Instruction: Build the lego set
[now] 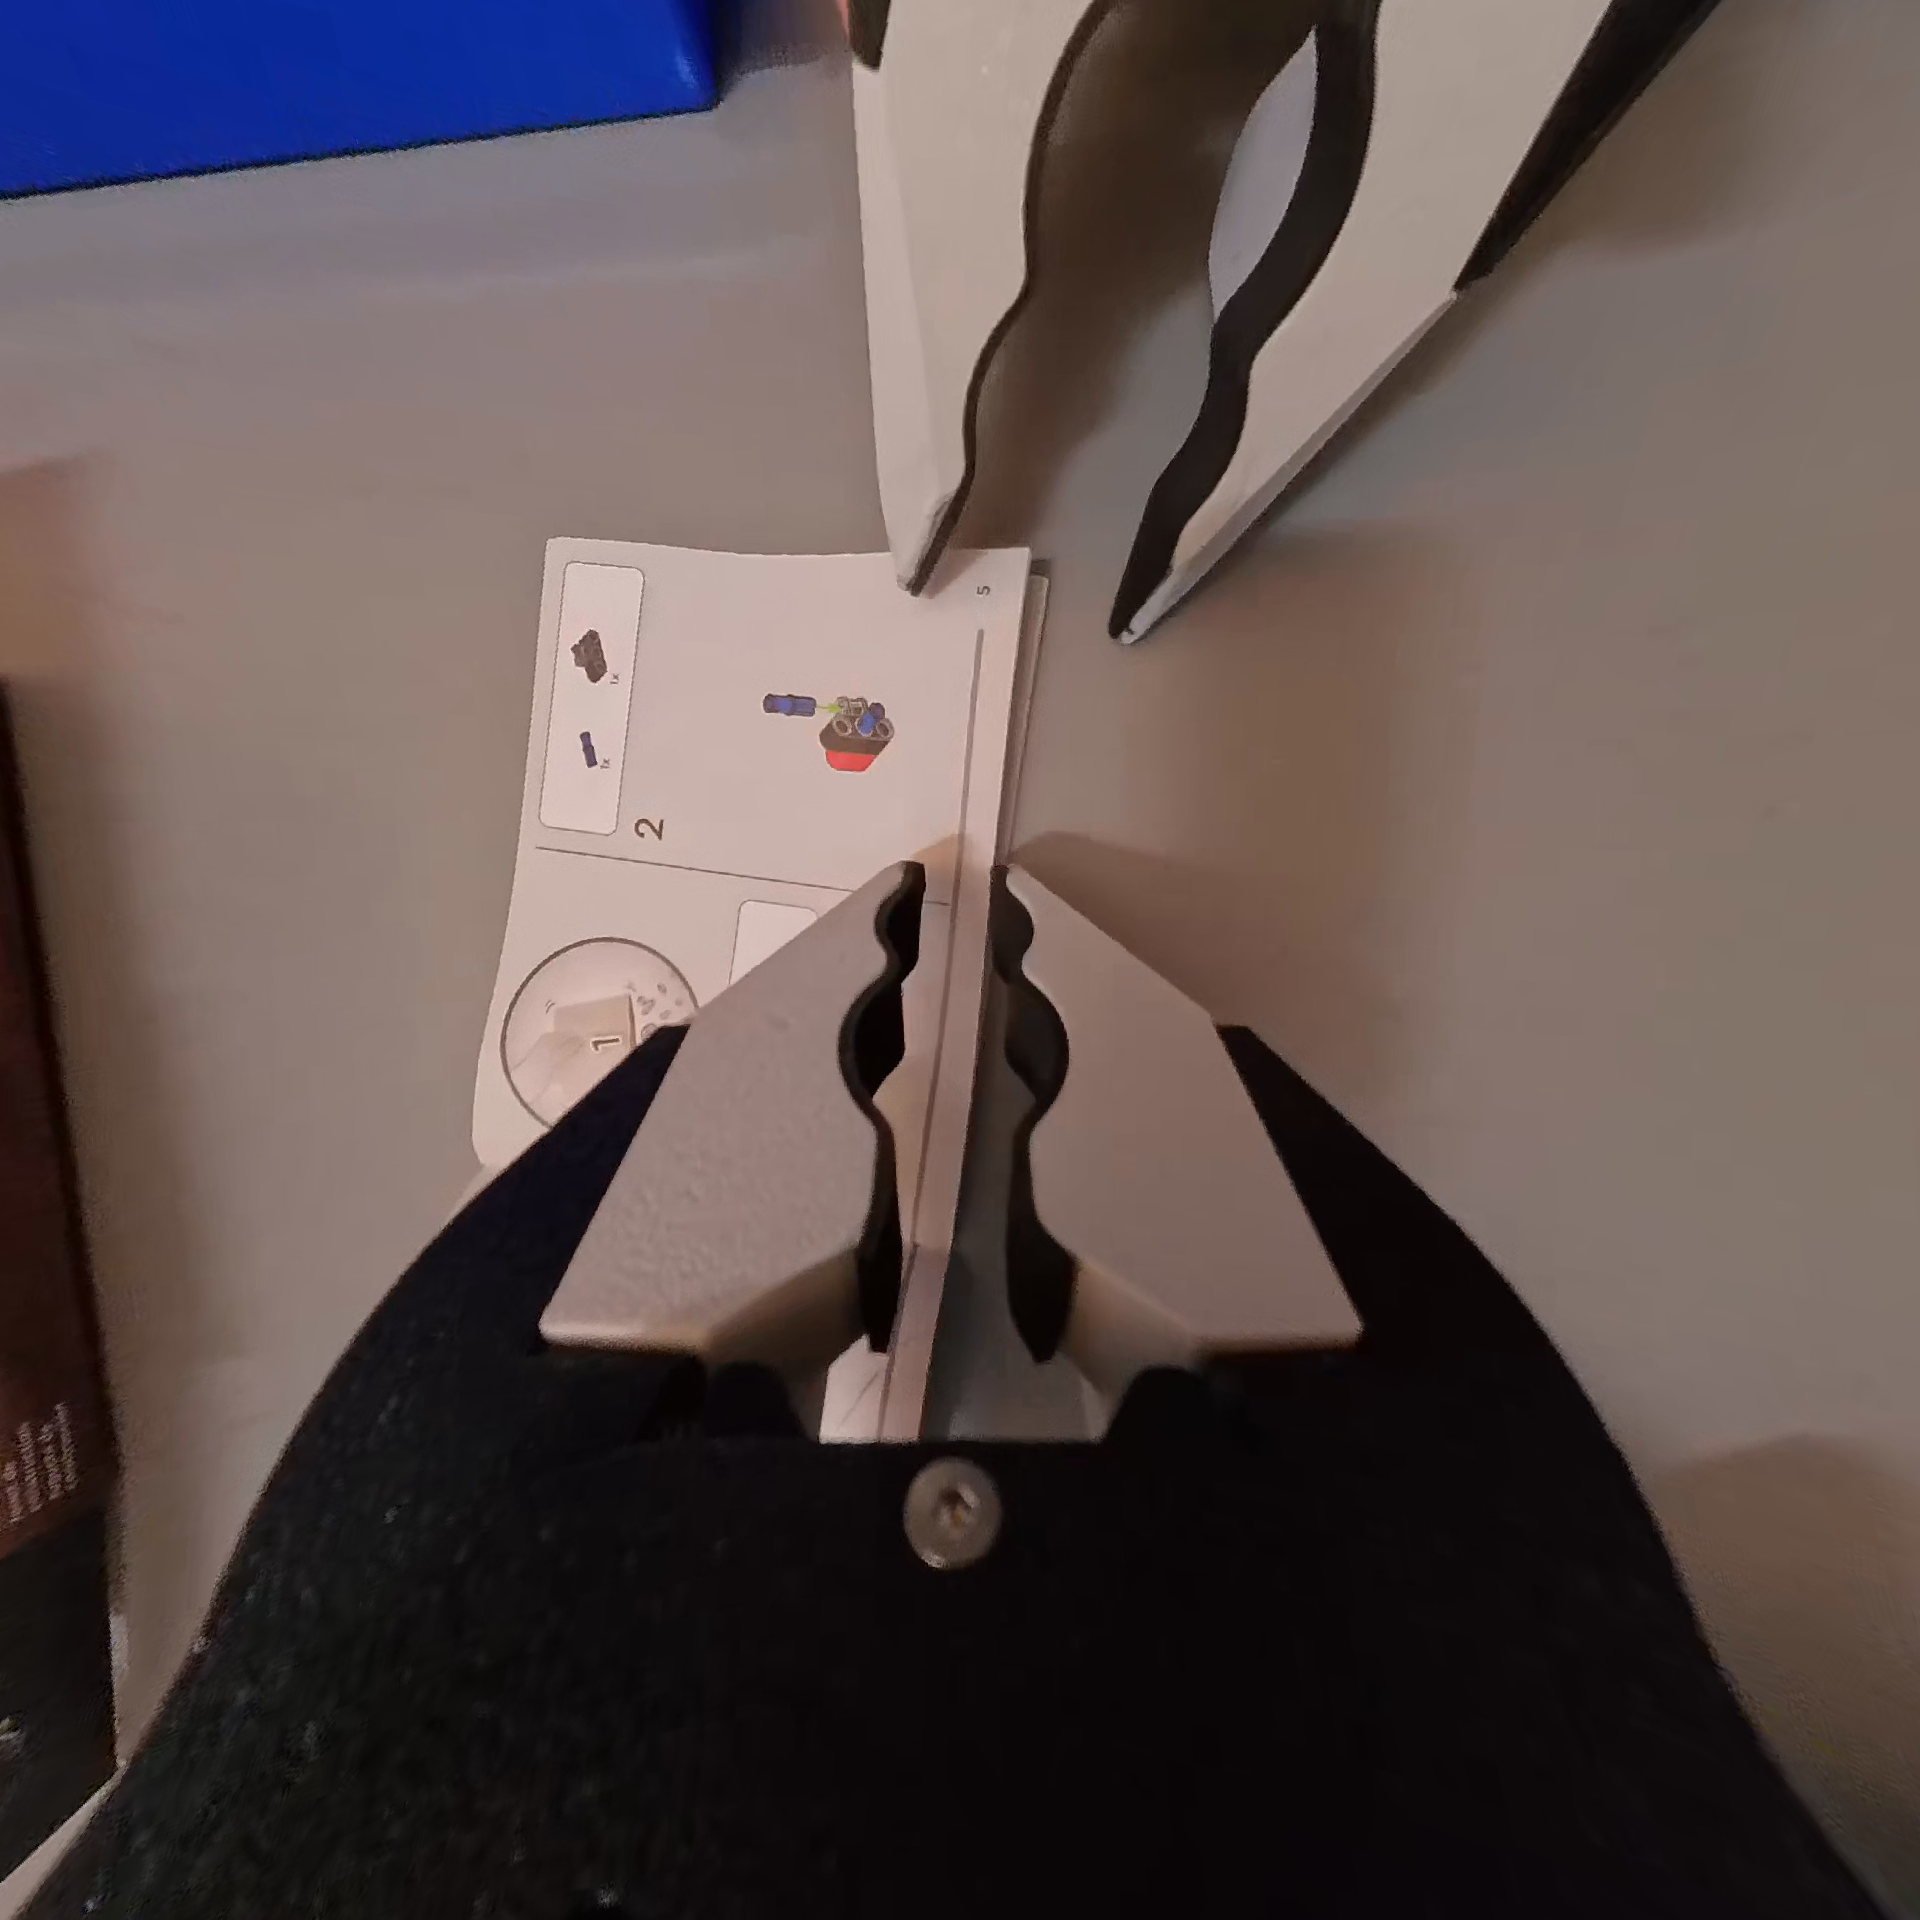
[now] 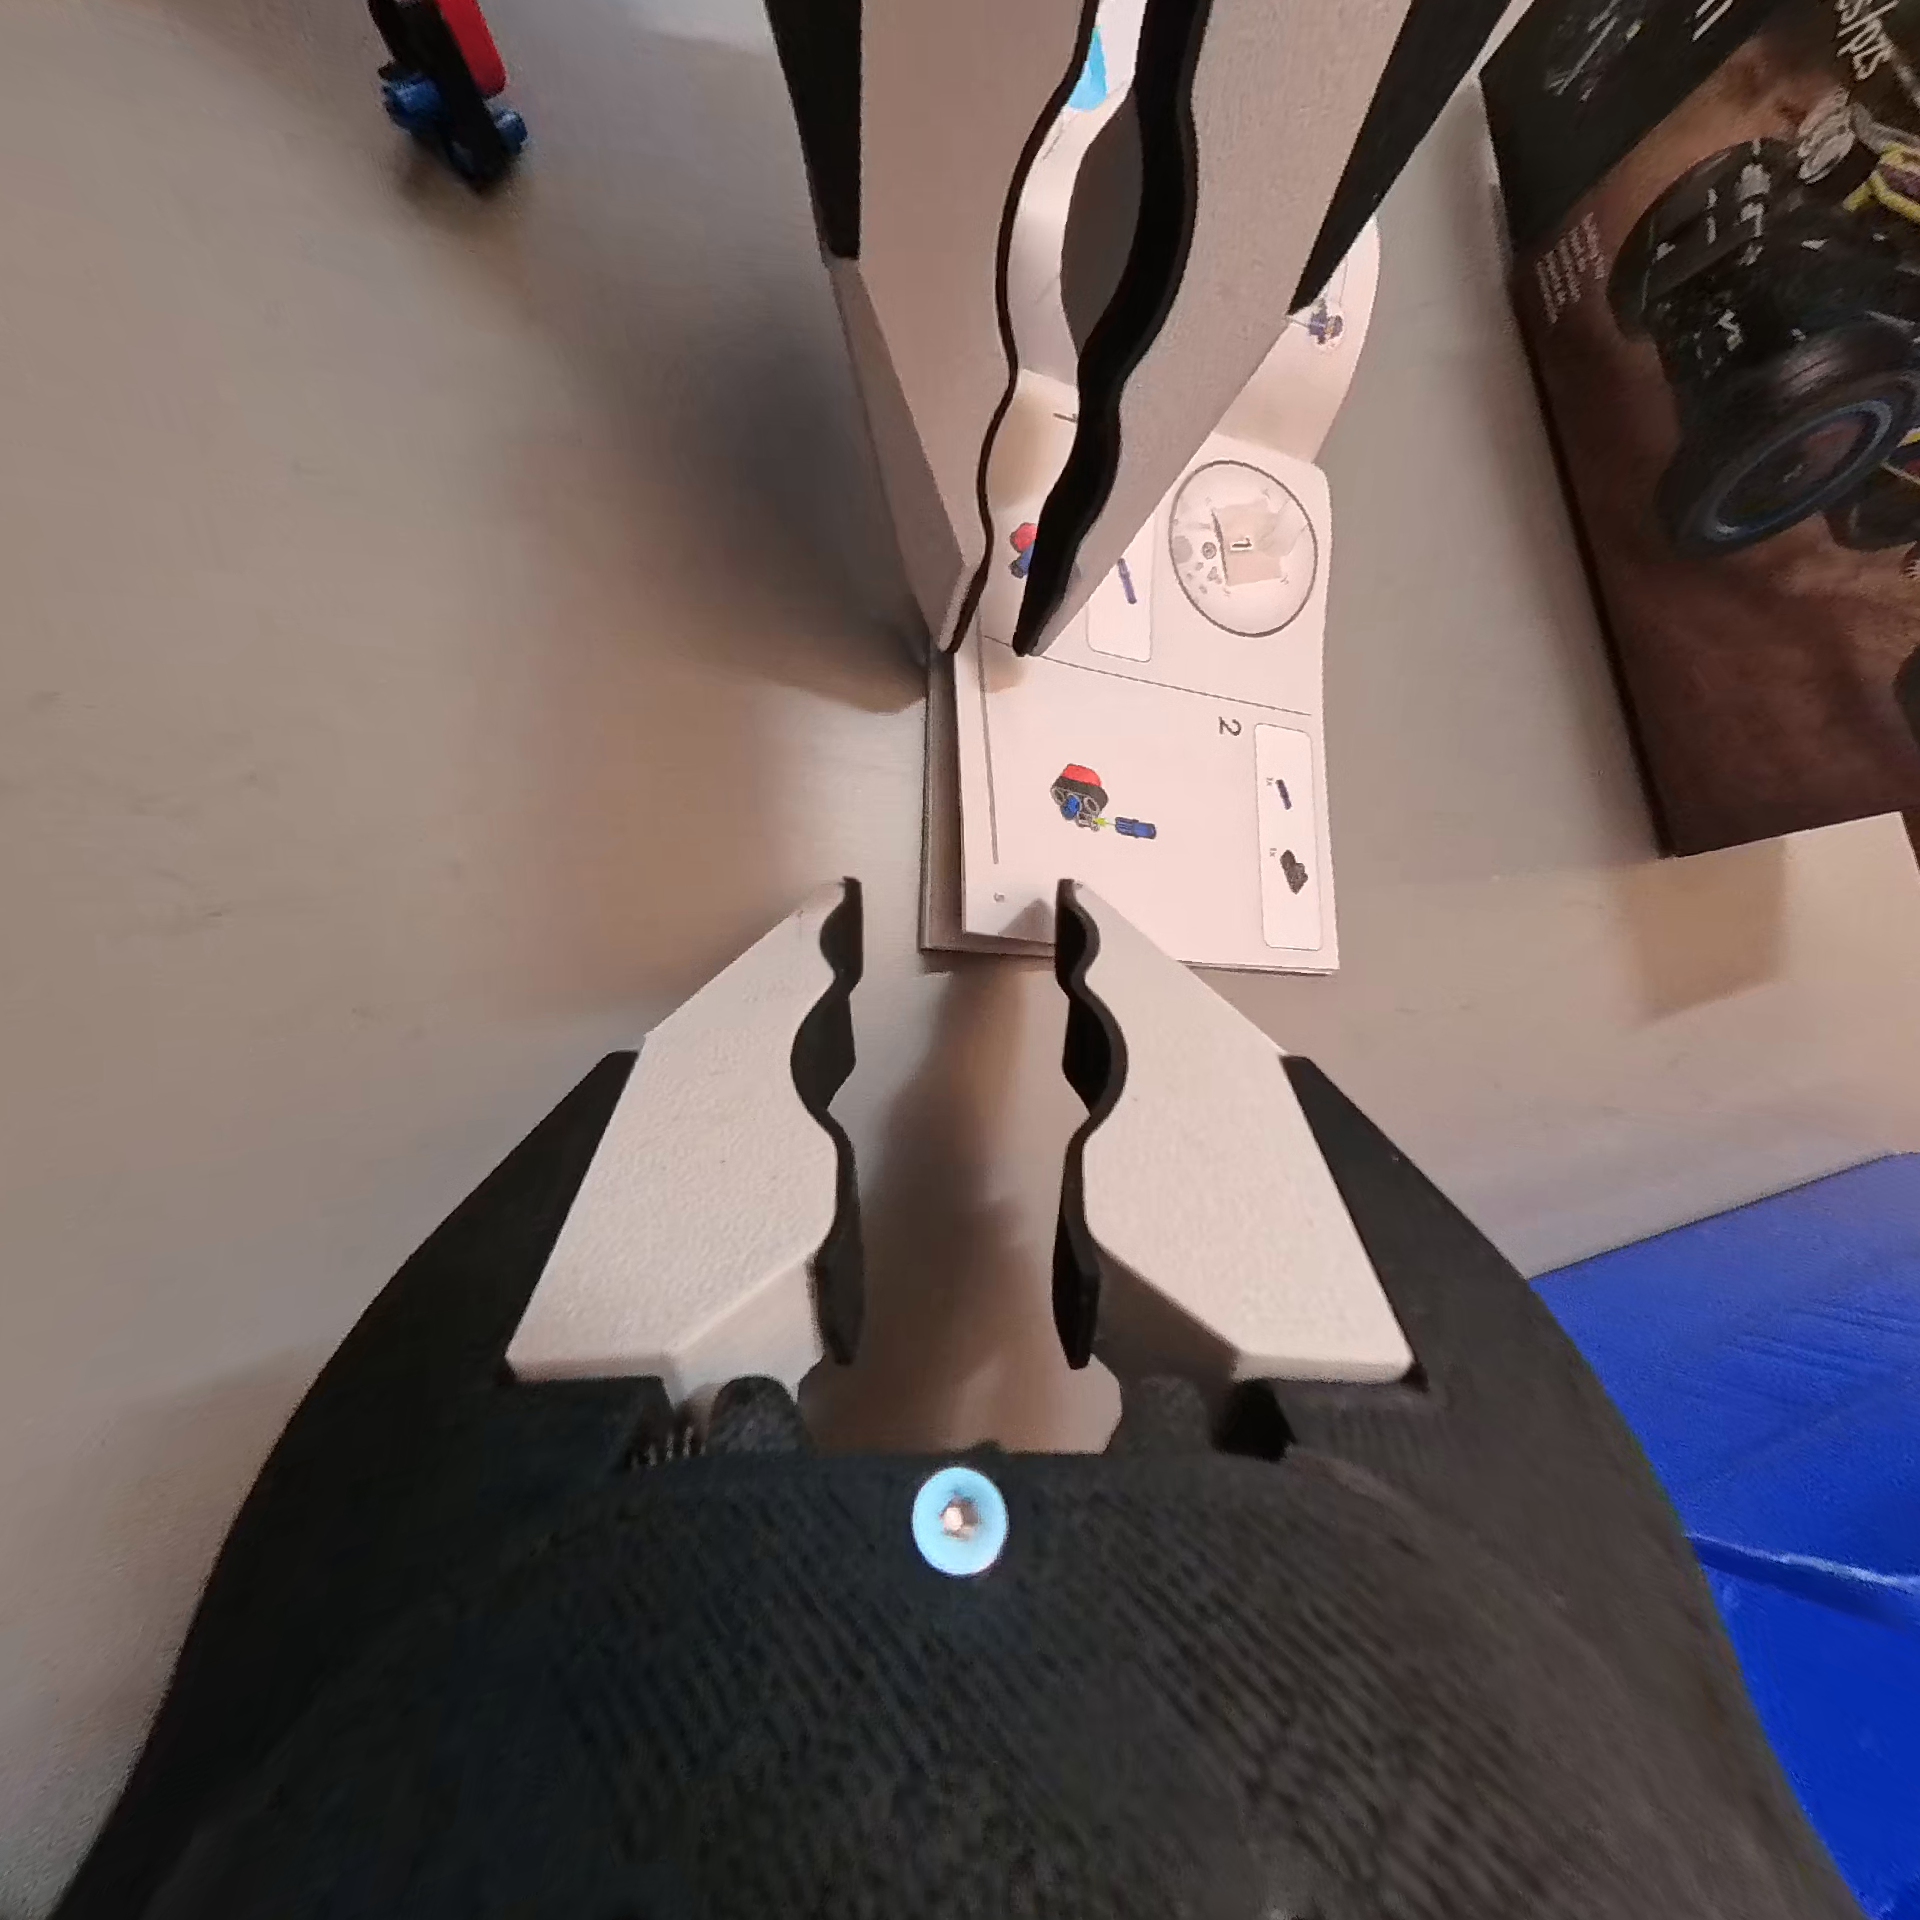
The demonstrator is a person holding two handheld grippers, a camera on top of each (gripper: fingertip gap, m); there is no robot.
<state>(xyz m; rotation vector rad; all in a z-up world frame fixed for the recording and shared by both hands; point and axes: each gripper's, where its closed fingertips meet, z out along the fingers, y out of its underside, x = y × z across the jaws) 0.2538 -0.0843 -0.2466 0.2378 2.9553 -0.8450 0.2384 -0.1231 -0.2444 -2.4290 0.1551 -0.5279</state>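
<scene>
Grey tabletop (image 1: pixel 1455 831), bare toward 3 o'clock in my left wrist view. Instruction booklet (image 1: pixel 790 727) lies flat at centre. My left gripper (image 1: pixel 958 871) has its jaws narrowly parted over the booklet's right edge, gripping nothing. My right gripper (image 2: pixel 956 888) stands wider open, empty, at the booklet's near corner. Blue bin (image 2: pixel 1766 1403) at 4 o'clock, contents hidden. Lego box (image 2: pixel 1745 416) at 2 o'clock. Small red-and-blue lego assembly (image 2: pixel 457 94) at 11 o'clock.

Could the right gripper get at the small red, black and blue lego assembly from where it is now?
Probably yes. The right gripper is open at the instruction booklet corner, and bare grey table lies between it and the lego assembly, with nothing visibly in between. The assembly is partly cut off at the frame edge.
</scene>
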